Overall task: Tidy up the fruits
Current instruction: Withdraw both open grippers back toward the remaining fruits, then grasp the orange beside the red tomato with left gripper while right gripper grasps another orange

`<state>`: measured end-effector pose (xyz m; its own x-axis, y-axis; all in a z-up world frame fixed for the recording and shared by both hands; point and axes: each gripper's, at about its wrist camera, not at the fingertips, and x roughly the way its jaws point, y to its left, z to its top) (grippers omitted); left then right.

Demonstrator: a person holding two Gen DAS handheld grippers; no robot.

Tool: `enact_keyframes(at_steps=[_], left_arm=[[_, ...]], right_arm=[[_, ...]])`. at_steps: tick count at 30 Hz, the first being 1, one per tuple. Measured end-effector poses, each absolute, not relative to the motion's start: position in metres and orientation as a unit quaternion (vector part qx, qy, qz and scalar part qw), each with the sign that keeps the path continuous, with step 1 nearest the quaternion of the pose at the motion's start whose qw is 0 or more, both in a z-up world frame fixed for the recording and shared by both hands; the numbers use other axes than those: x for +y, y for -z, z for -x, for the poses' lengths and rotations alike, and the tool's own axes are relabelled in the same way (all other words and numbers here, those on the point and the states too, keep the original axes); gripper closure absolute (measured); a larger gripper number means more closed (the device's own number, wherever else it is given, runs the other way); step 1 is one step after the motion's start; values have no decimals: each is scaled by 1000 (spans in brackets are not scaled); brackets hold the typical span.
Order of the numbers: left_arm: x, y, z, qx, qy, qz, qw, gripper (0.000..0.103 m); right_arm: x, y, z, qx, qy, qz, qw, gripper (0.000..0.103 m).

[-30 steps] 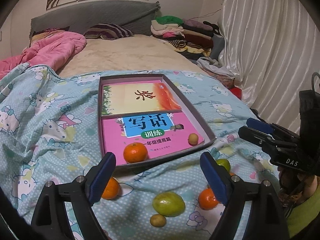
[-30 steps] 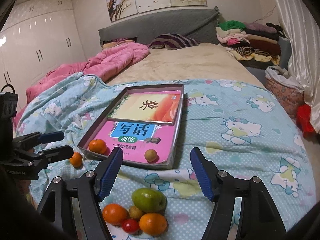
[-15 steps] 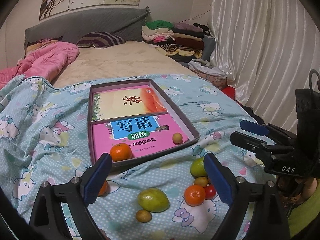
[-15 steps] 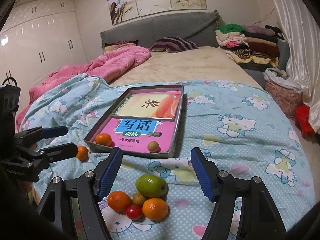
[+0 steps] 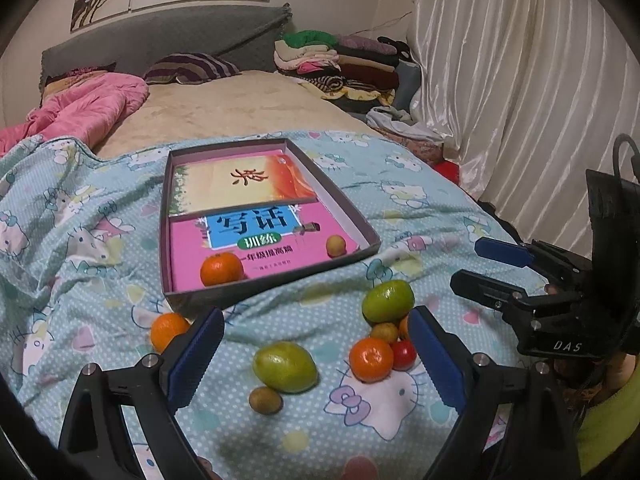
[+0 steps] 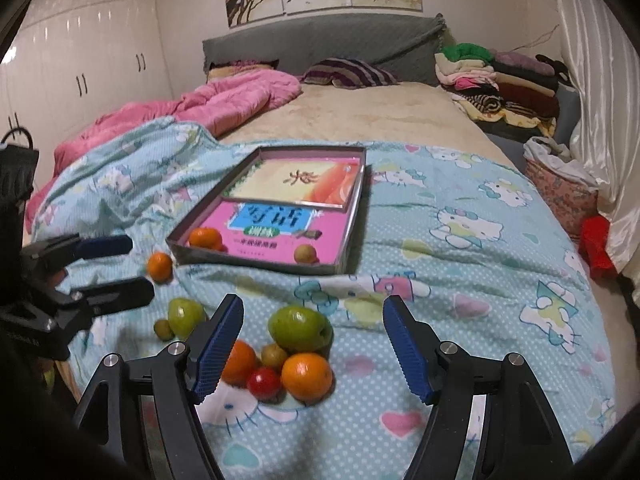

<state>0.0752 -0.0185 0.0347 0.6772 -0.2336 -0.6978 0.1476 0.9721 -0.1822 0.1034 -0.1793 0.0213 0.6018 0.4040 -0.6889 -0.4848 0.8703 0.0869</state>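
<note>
A shallow grey box (image 5: pixel 370 236) (image 6: pixel 352 236) lined with books lies on the bed and holds an orange (image 5: pixel 221 268) (image 6: pixel 205 237) and a small tan fruit (image 5: pixel 335 245) (image 6: pixel 305 254). Loose fruit lies in front of it: a green fruit (image 5: pixel 285 366), a small brown one (image 5: pixel 265 399), an orange (image 5: pixel 168 330) and a cluster (image 5: pixel 386 334) (image 6: pixel 294 354) of oranges, a green fruit and a red tomato. My left gripper (image 5: pixel 312 358) is open above the green fruit. My right gripper (image 6: pixel 314 348) is open over the cluster.
A blue cartoon-print blanket (image 5: pixel 80 248) (image 6: pixel 460 240) covers the near bed. A pink quilt (image 5: pixel 80 112) lies at the back left, folded clothes (image 5: pixel 340 64) at the back right, curtains (image 5: pixel 520 80) on the right. The right gripper (image 5: pixel 516 276) shows in the left view.
Both grippers have pulled back from the box, so more loose fruit shows between their fingers. Both stay open. No fruit has moved.
</note>
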Motion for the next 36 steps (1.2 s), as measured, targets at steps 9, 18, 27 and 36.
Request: enact_keyframes(at_steps=[9, 18, 27, 36], left_arm=[[-25, -25, -66, 405, 117, 47, 906, 10], [-40, -12, -61, 423, 146, 26, 894, 15], [-53, 0, -60, 437, 171, 7, 883, 31], [-66, 11, -64, 446, 196, -12, 873, 46]], right_arm=[[-186, -8, -96, 402, -243, 71, 880, 29], [-185, 10, -97, 434, -248, 80, 862, 29], [-184, 29, -107, 468, -261, 68, 841, 49], [-173, 46, -119, 493, -289, 55, 818, 59]])
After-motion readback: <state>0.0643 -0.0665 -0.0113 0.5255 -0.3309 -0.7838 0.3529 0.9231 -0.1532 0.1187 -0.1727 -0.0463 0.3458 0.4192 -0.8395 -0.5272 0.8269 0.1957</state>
